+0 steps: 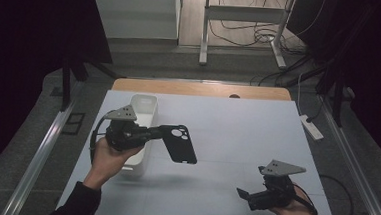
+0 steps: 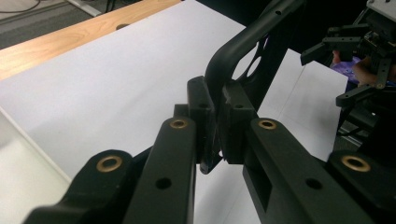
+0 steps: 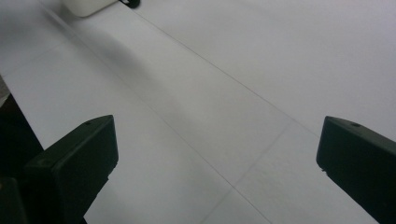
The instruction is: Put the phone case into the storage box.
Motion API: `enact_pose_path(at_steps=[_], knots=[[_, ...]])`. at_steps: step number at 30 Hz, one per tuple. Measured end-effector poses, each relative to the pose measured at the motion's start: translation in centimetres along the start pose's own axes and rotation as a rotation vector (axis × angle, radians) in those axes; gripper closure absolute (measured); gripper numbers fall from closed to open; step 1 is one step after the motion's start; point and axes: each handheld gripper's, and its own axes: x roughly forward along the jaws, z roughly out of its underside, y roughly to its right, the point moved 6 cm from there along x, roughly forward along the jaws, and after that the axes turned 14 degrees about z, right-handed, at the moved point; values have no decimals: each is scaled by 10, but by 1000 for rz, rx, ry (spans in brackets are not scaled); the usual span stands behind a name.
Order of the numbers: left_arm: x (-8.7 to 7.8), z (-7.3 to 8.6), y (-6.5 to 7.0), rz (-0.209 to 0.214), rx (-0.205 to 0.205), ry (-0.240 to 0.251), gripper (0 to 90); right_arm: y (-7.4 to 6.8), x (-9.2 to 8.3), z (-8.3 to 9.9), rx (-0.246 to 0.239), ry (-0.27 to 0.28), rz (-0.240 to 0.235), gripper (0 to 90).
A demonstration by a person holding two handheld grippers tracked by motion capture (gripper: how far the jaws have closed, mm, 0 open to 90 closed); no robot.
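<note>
The left gripper (image 1: pixel 153 133) was held above the white table (image 1: pixel 237 125) at the left, its jaws pointed level toward the right and clenched on the edge of a black phone case (image 1: pixel 180 145). In the left gripper view the two pads (image 2: pixel 236 126) were seen pressed against the case's rim (image 2: pixel 233 46), which curved up and away from them. The case was carried clear of the table surface, tilted, with its camera cut-out toward the gripper, and a soft shadow was cast on the table beneath it. The left hand (image 1: pixel 106 155) was wrapped around the gripper's body from below, the forearm rising from the bottom edge in a dark sleeve (image 1: pixel 80 203). A white bin (image 1: pixel 143 109) lay just behind and under that gripper.

The right gripper (image 1: pixel 242 195) was held low near the table's near right corner, pointed left, gripped by the right hand (image 1: pixel 295 206). In the right gripper view its jaws were seen spread wide apart with nothing but bare table between them.
</note>
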Motion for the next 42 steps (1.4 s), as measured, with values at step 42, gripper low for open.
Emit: enact_pose_path(at_steps=[42], knots=[[-46, -18, -27, -68, -37, 9, 846, 38, -34, 59, 139, -129, 151, 0]])
